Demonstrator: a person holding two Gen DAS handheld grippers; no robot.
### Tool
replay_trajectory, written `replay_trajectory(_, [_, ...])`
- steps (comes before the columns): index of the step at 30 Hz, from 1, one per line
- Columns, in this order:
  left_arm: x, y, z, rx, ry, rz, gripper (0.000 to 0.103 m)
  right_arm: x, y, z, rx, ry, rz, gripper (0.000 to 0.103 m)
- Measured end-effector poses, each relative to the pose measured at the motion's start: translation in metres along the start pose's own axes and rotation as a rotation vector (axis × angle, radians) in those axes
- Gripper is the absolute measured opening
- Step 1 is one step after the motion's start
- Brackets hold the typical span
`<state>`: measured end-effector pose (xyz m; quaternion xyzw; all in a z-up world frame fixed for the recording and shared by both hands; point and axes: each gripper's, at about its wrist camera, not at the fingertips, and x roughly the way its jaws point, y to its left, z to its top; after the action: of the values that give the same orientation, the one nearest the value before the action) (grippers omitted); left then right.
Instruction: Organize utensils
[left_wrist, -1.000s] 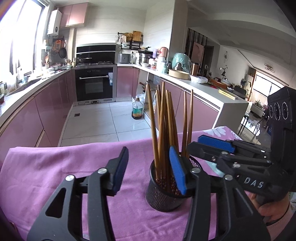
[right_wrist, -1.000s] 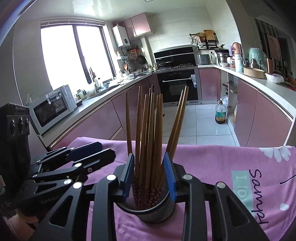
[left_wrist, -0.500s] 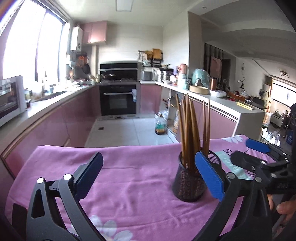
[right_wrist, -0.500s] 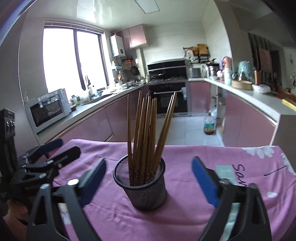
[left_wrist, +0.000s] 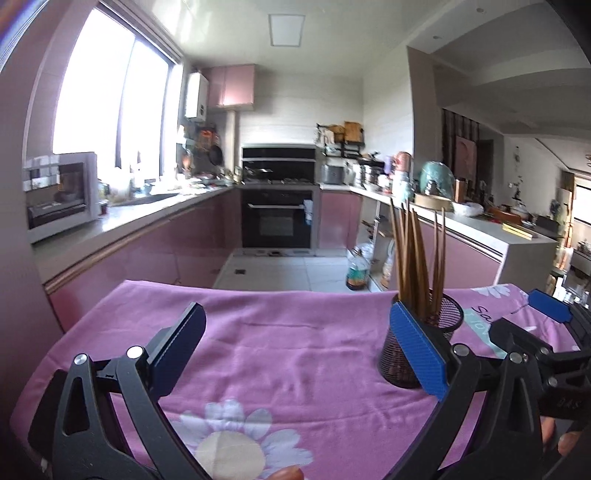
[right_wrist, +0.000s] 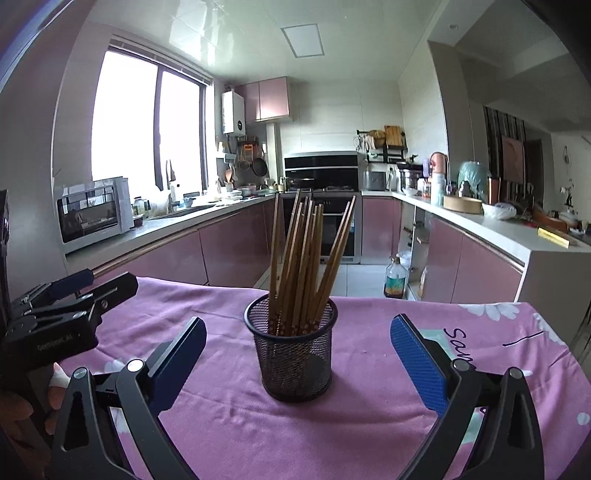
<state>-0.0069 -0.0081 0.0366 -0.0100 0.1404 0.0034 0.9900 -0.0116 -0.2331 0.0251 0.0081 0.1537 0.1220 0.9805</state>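
Note:
A black mesh cup (right_wrist: 293, 354) stands upright on the pink flowered tablecloth (right_wrist: 369, 413), holding several brown wooden chopsticks (right_wrist: 303, 258). In the right wrist view my right gripper (right_wrist: 297, 347) is open wide, the cup standing free a little beyond its blue pads. In the left wrist view the cup (left_wrist: 402, 354) sits at the right, partly behind the right blue pad, with its chopsticks (left_wrist: 413, 258) sticking up. My left gripper (left_wrist: 295, 339) is open with only cloth between its fingers. Each gripper shows at the edge of the other's view.
The table's far edge (right_wrist: 369, 299) drops to a tiled kitchen floor. Pink cabinets line both sides, with an oven (right_wrist: 325, 206) at the back, a microwave (right_wrist: 94, 214) on the left counter and a bottle (right_wrist: 394, 282) on the floor.
Both grippers opened wide and drew back from the cup. The right gripper let go of the cup, which now stands alone. The left view swung left, putting the cup at its right side.

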Motion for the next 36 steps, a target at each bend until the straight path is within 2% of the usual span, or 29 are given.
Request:
replay_trajectory(6, [-0.015, -0.001, -0.003, 0.006, -0.011, 0.03, 0.098, -0.01, 0.011, -0.005, -0.015, -0.012, -0.007, 0.097])
replay_trajectory(21, [-0.041, -0.004, -0.002, 0.021, -0.06, 0.045, 0.098, -0.021, 0.013, -0.008, -0.002, -0.033, -0.012, 0.097])
replay_trajectory(36, [-0.044, -0.005, -0.001, 0.021, -0.064, 0.049, 0.098, -0.023, 0.013, -0.01, -0.001, -0.035, -0.013, 0.097])
